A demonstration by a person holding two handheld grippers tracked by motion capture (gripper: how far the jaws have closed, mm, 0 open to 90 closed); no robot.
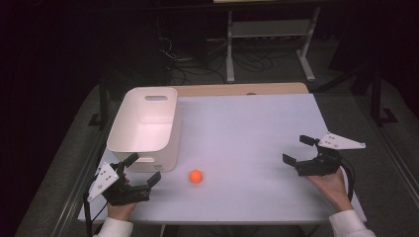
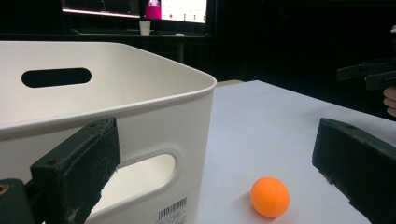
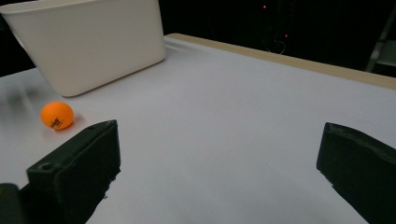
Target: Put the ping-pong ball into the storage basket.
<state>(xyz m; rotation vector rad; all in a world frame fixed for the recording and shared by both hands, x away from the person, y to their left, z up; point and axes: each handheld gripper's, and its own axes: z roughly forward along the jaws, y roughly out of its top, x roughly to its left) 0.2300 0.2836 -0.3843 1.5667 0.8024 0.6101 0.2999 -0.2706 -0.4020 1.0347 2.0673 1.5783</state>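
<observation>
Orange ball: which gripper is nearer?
Left. The left gripper sits open just left of the ball, beside the bin. The right gripper, also open, is far across the table.

This looks like a lab or test room set up for recording, dark all around with black drapes at the sides. A plain white table (image 1: 257,123) stands on grey carpet, and behind it a white metal rack frame (image 1: 269,34) rises over a tangle of loose cables (image 1: 197,61) on the floor. In the left gripper view, lit computer screens (image 2: 140,8) glow on a dark desk at the back with a paper cup (image 2: 145,28) beside them, which fits a workplace rather than a home.
</observation>
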